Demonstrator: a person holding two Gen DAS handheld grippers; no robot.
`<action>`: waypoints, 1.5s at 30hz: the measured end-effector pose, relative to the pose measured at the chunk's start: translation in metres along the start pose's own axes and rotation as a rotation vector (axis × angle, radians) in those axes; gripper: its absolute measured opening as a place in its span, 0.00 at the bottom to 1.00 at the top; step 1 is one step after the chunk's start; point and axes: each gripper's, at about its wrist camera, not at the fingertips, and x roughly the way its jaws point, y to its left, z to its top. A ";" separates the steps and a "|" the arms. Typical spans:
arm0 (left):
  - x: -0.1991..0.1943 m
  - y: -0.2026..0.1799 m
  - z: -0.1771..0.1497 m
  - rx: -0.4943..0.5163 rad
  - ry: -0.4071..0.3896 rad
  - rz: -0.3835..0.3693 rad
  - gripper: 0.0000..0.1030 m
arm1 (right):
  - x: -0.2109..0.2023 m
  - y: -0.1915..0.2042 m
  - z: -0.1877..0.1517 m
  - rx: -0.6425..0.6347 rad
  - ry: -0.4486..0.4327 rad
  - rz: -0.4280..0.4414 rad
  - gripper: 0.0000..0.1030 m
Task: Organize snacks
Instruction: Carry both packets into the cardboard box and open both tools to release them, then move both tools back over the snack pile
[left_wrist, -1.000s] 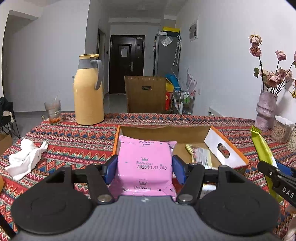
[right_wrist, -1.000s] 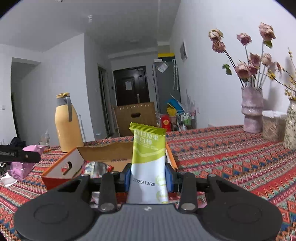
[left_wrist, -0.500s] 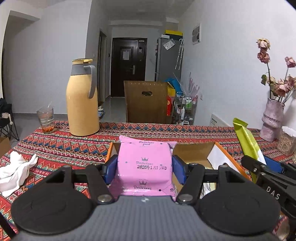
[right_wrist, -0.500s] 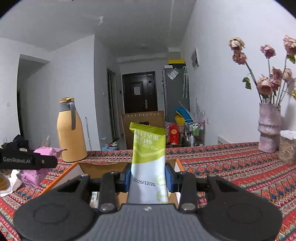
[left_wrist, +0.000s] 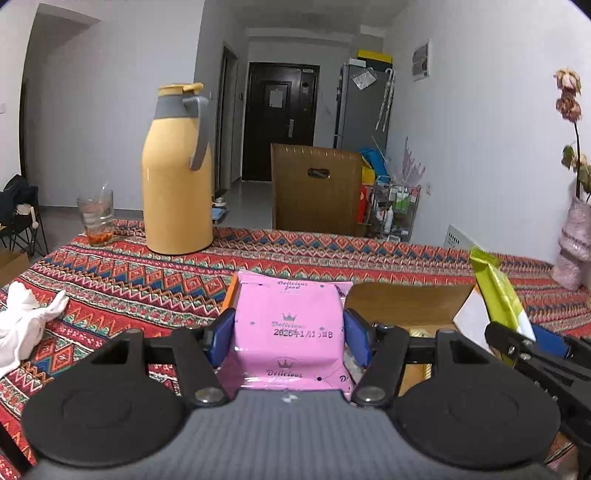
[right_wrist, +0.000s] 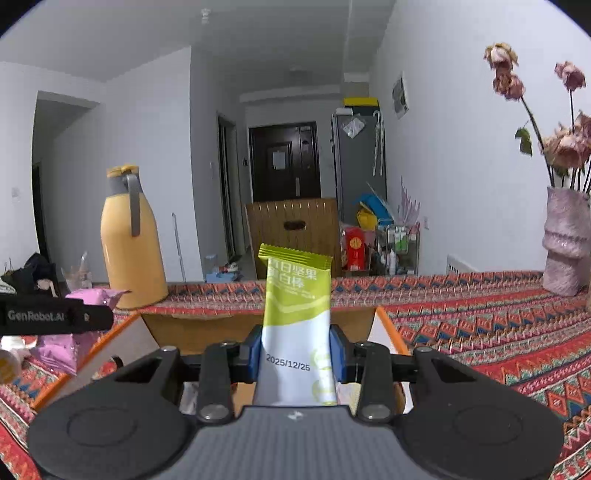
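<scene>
Left tongs (left_wrist: 288, 341): clamped on pink snack pack (left_wrist: 288, 325) across its middle; soft, light, puffy, so grip gently
Right tongs (right_wrist: 295, 352): clamped low on green bar wrapper (right_wrist: 297, 314); slim, slippery film
Box (left_wrist: 406, 304): open on the bench (left_wrist: 110, 280), just ahead of both packs
Beyond: yellow jug (left_wrist: 177, 173)

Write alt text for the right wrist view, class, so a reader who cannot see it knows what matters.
The right hand-held gripper clamps an upright green-and-white snack bar above an open cardboard box on a patterned tablecloth. At left, the left hand-held gripper holds a pink snack packet; behind stand a yellow thermos jug and a vase of dried flowers.
</scene>
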 end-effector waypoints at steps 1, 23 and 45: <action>0.003 0.001 -0.002 0.000 0.010 -0.007 0.61 | 0.002 0.000 -0.002 -0.003 0.006 -0.002 0.34; -0.019 0.000 -0.006 -0.033 -0.056 -0.012 1.00 | 0.006 0.000 -0.009 -0.009 0.080 -0.073 1.00; -0.046 -0.003 0.005 -0.038 -0.096 0.003 1.00 | -0.013 0.002 0.007 -0.018 0.042 -0.096 1.00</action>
